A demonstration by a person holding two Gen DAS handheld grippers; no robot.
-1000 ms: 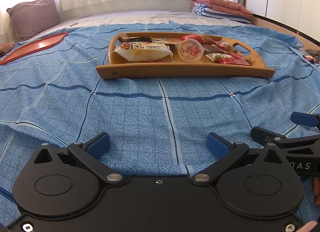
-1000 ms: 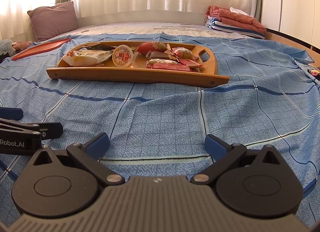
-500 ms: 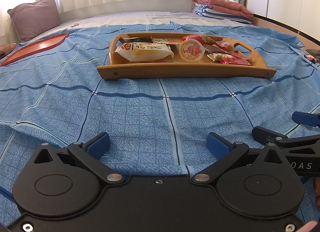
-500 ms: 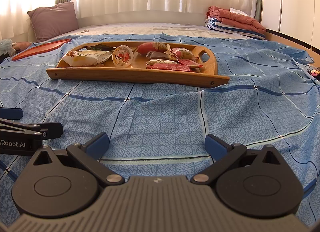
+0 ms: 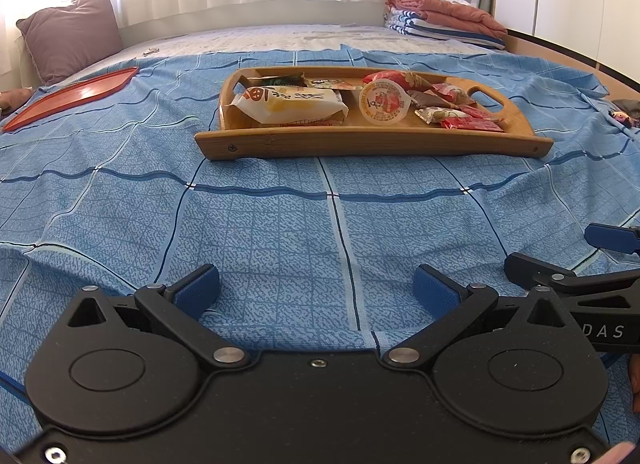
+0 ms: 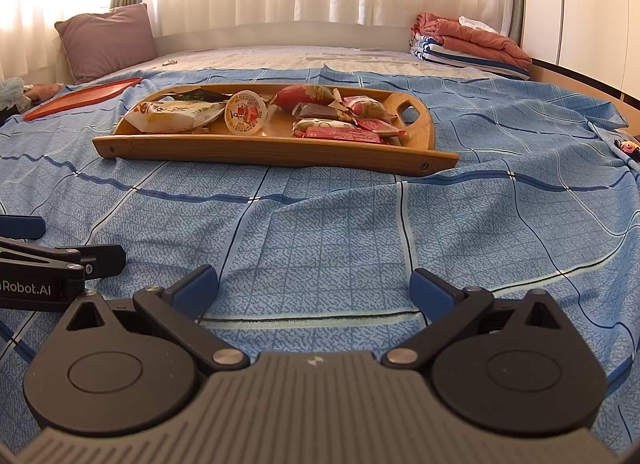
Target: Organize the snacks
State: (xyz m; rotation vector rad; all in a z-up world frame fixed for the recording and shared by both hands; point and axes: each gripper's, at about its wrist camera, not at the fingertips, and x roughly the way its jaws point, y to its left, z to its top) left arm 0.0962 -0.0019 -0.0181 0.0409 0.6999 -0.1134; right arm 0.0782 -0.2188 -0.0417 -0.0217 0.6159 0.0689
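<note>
Since the earlier frames both views have been carried slightly closer to the wooden tray (image 5: 372,140), which lies toward the far middle of the bed (image 5: 260,232) on a blue checked sheet. Snacks are held in it: a white-and-yellow packet (image 5: 290,104), a round sealed cup (image 5: 384,101), red wrappers (image 6: 340,132). Their print cannot be read. Curtains, a pillow (image 6: 106,40) and folded bedding (image 6: 472,44) are seen beyond. The left tongs (image 5: 316,290) and right tongs (image 6: 314,288) are spread wide, empty; "Robot.AI" is cut off.
</note>
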